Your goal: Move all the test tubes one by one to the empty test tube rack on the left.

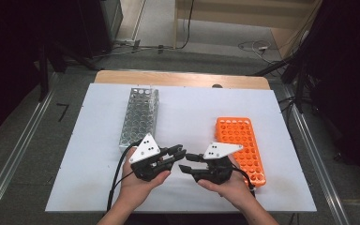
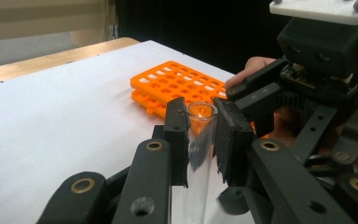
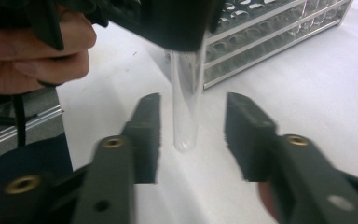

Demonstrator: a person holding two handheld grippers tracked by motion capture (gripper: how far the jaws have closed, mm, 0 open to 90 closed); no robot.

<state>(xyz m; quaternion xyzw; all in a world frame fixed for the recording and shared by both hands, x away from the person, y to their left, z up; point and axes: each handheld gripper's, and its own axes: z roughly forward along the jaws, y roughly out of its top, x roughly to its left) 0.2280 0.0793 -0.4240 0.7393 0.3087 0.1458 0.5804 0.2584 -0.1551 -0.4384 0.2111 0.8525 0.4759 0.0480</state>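
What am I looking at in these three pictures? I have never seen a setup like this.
A person sits at a white table and holds a hand-operated two-jaw gripper in each hand. The high view looks down from above; the other two come from small cameras riding on each gripper, looking along its black jaws.

On the table stand a metal rack with round holes and an orange rack.

The left gripper is shut on a clear glass test tube, held upright with its rounded bottom at the table. The right gripper is open: its jaws stand on either side of the tube's lower end without touching it. It looks like a handover from one gripper to the other.
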